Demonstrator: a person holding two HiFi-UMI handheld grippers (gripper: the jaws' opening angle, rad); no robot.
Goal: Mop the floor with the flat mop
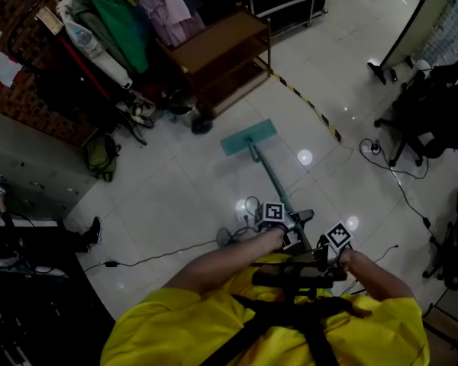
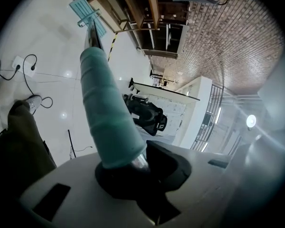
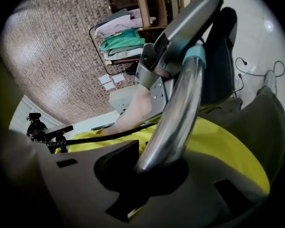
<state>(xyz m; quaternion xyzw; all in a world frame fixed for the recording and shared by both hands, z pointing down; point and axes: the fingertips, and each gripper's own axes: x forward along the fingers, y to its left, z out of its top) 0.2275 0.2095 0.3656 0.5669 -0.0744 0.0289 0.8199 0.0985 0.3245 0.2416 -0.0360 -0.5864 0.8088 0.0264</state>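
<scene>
On the floor [image 1: 175,197] far ahead, mop head [image 1: 248,137] lies flat, near shelf [image 1: 221,52]. Left tongs [image 2: 128,167] clenched on teal grip [image 2: 104,108], right tongs [image 3: 156,167] clenched on bare pole [image 3: 180,113]. No wet track visible; mopping looks mostly undone.

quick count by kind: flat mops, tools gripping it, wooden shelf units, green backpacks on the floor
flat mop: 1
tools, left tool and right tool, both shut on the mop handle: 2
wooden shelf unit: 1
green backpack: 1
total: 5
</scene>
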